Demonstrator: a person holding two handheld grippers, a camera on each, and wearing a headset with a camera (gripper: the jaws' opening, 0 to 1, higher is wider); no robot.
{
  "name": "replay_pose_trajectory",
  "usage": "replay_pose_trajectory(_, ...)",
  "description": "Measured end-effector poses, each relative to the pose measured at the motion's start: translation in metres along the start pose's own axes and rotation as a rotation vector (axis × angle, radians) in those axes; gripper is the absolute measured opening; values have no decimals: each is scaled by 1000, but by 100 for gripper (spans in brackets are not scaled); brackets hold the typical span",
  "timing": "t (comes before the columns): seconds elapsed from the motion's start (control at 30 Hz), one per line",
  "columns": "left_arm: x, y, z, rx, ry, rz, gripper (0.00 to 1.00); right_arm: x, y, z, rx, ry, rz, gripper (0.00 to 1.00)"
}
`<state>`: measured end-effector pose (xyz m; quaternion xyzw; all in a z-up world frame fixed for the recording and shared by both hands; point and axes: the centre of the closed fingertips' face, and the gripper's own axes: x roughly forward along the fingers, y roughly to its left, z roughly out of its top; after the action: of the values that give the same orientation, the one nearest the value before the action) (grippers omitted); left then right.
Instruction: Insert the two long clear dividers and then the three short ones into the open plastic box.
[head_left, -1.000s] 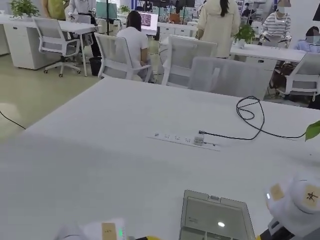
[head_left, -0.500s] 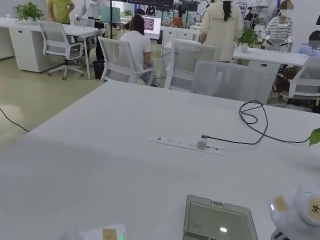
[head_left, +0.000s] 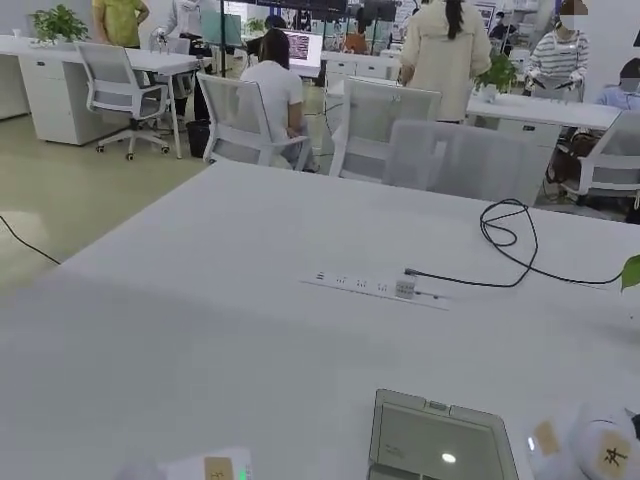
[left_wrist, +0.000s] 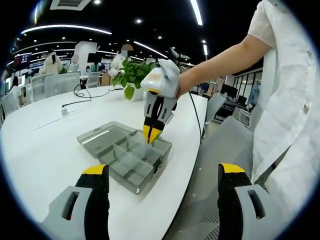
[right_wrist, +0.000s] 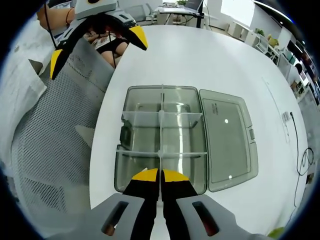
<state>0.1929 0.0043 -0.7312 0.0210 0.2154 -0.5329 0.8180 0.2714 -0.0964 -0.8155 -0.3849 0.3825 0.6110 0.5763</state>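
The clear plastic box (right_wrist: 135, 175) lies open near the table edge, its lid (right_wrist: 227, 140) flat beside it. Two clear cross dividers and a centre line of clear dividers stand inside. My right gripper (right_wrist: 160, 176) hangs over the near end of the box, shut on the thin edge of a clear divider (right_wrist: 160, 131) on the centre line. From the left gripper view, the right gripper (left_wrist: 151, 135) points down into the box (left_wrist: 107, 150). My left gripper (left_wrist: 162, 172) is open and holds nothing, back from the box over the table edge. The left gripper (right_wrist: 97, 50) faces the right one.
A white power strip (head_left: 375, 287) with a black cable (head_left: 515, 250) lies mid-table, beyond the lid (head_left: 440, 440). A potted plant (left_wrist: 131, 77) stands at the table's far end. A mesh chair (right_wrist: 55, 150) sits at the table edge. Desks, chairs and people are behind.
The head camera tilted slightly. In the head view the right gripper has sunk lower toward the bottom right corner, beside the lid. The box and lid have stayed put.
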Motion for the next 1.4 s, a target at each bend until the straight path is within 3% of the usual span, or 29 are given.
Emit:
replay_pose_trajectory(0.57,-1,2,0,-4,2,2,92,3,-3,-5,-18,23,-20,6)
replay_pose_trajectory(0.83,-2,3,0,-4,2,6,93,-12,-7,-4,23,-19,-55,13)
replay_pose_trajectory(1.4,-6,6,1,5,6,16,96,-50,2,3,89,-125,-124,27)
